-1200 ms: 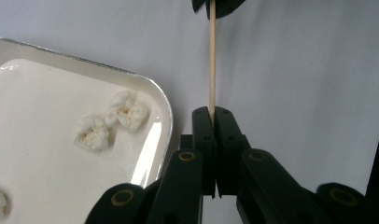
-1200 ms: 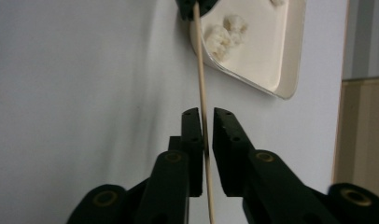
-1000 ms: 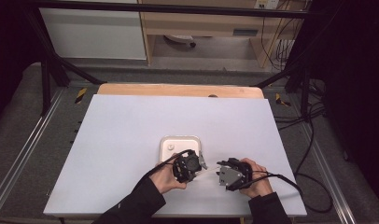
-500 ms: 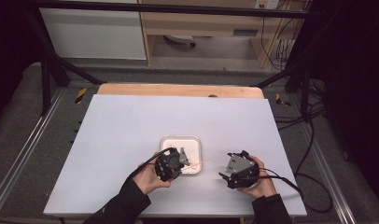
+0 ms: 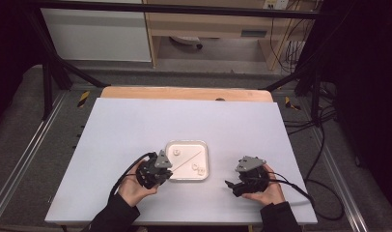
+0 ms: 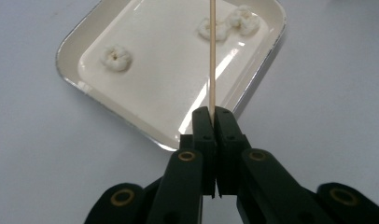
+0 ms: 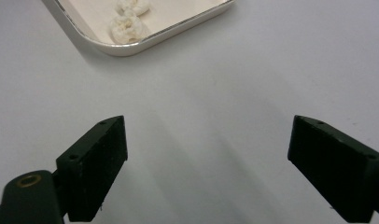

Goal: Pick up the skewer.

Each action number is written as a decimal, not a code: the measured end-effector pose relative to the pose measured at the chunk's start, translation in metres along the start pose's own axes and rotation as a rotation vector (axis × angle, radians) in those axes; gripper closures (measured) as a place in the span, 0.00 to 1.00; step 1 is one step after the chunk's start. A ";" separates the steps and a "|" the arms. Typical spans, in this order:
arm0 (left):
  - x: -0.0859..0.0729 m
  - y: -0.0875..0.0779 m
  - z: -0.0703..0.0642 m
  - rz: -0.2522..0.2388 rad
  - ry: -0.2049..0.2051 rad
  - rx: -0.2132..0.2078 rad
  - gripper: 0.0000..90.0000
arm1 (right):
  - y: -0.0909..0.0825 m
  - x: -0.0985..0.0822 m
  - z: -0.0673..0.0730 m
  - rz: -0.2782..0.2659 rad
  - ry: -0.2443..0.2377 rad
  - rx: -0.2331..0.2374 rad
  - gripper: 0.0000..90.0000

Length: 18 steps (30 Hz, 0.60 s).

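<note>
- High view: I see the tray (image 5: 186, 145) near the front middle of the white surface (image 5: 136, 121), with 3 small white puffs (image 5: 199, 169) in it: 1 toward its far left, 2 close together toward its near right.
- High view: my left gripper (image 5: 166, 170) sits at the tray's near left corner, held in the left hand (image 5: 133, 188). A thin skewer (image 5: 190, 158) runs from it slantwise across the tray.
- High view: my right gripper (image 5: 230, 185) rests in the right hand (image 5: 264, 191), on the surface to the right of the tray and apart from it.
- Left gripper view: the left fingers (image 6: 204, 126) are pressed together, pinching the skewer's near end. The skewer (image 6: 211, 51) runs straight out over the tray (image 6: 71, 42) and passes just beside the pair of puffs (image 6: 229, 23); I cannot tell if it touches them. The single puff (image 6: 115, 58) lies well to the left of it.
- Right gripper view: the right fingers (image 7: 96, 163) are spread wide, having just been opening, with bare surface (image 7: 215, 116) between them. A corner of the tray (image 7: 178, 25) with 2 puffs (image 7: 126, 27) lies ahead, at the top left.
</note>
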<state>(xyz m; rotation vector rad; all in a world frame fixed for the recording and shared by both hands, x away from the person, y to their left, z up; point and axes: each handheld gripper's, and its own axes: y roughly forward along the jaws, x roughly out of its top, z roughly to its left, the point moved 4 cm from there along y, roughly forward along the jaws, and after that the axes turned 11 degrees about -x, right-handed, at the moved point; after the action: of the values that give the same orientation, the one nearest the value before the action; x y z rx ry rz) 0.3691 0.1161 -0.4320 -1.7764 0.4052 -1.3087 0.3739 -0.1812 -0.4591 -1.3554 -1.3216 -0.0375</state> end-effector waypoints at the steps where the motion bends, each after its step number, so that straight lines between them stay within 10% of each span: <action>1: -0.003 -0.002 0.001 -0.014 -0.010 0.007 0.98 | 0.000 0.000 0.000 0.003 0.016 0.007 0.12; 18: -0.035 -0.019 0.008 -0.179 -0.105 0.053 0.98 | -0.002 0.017 0.000 -0.046 0.236 0.096 0.03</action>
<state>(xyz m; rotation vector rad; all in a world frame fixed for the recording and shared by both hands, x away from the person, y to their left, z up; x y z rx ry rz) 0.3581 0.1547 -0.4395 -1.8609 0.1549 -1.3285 0.3783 -0.1706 -0.4462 -1.2005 -1.1413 -0.1590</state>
